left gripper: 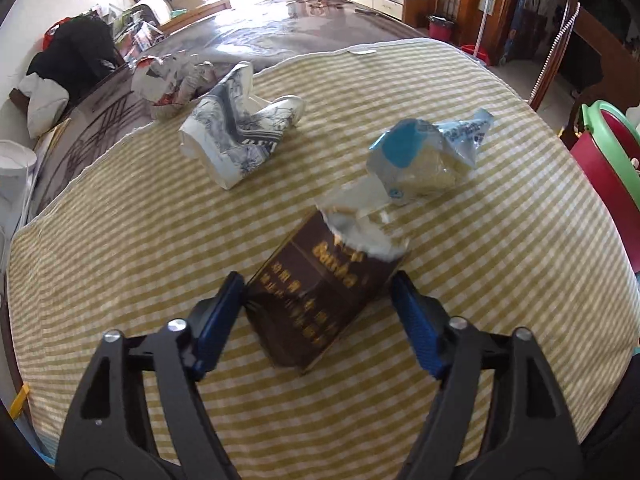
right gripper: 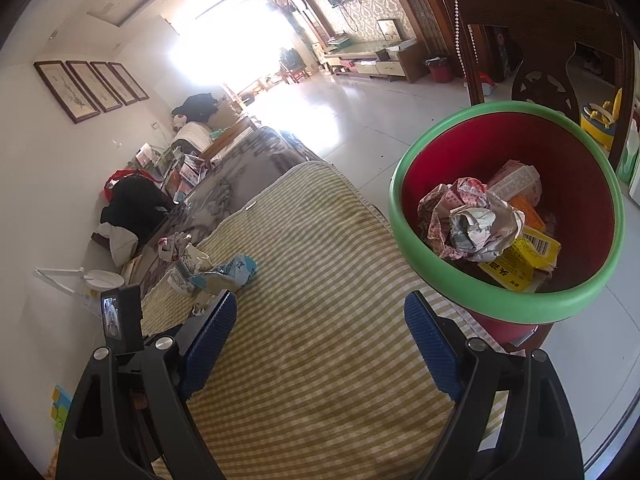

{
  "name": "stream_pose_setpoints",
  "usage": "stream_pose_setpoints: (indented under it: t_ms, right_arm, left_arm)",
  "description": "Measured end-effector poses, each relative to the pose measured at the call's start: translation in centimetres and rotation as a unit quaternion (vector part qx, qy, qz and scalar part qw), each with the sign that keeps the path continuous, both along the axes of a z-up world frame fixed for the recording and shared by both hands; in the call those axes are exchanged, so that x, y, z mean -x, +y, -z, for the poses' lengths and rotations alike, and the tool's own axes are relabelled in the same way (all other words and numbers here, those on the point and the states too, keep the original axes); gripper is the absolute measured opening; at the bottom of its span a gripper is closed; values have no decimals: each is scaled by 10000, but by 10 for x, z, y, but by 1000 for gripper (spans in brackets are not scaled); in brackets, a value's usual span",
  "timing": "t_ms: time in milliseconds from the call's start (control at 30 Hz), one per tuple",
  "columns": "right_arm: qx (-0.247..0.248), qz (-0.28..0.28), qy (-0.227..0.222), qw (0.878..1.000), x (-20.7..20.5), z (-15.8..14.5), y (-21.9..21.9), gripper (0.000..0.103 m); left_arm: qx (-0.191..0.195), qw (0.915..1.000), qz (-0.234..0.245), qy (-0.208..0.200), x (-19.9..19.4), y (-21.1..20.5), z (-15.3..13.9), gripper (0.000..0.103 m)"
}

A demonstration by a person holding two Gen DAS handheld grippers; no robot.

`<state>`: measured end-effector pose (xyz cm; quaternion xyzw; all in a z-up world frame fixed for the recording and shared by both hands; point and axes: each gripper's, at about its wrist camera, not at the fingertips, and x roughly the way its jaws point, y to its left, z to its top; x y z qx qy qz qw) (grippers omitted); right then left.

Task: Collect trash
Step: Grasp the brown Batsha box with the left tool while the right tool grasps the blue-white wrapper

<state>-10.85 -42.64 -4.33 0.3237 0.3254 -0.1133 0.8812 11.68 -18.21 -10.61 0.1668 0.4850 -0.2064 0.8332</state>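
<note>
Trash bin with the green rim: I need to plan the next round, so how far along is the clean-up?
Done: the red trash bin with the green rim already holds crumpled paper and yellow cartons. In hand: the left gripper straddles the torn brown box; its left pad touches. The right gripper is open and empty. Left: the printed paper cups and the blue-and-clear plastic wrapper.

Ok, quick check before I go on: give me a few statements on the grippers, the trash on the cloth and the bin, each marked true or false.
1. The brown box lies between the left gripper fingers. True.
2. The right gripper holds a wrapper. False: nothing is between its fingers.
3. The bin is empty. False: crumpled paper and yellow cartons lie inside.
4. A crushed paper cup lies on the striped cloth. True.
</note>
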Motion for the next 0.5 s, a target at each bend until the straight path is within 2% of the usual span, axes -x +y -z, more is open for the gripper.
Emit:
stream_pose_setpoints:
  t_ms: [67,200,333,400,500]
  right_arm:
    - [150,-65,56,9999,-3,-1,7,83]
    - [400,-250,191,9987,-12,-2,21,83]
    - [597,-725,447,9946,-39,3,40,83]
    - [858,-1065,639,9885,-59,7,54,83]
    - [1536,-1651,948,9696,-95,13,85,83]
  left_arm:
    - [3,9999,-104,-54,0,4,-2,47]
    - [468,9976,-513,-47,16,38,-15,45]
    - [983,9890,-1097,-111,50,86,-33,45]
    - [1186,9827,-1423,-15,66,106,-35,45]
    - [1375,9736,-1819,74,84,133,-28,46]
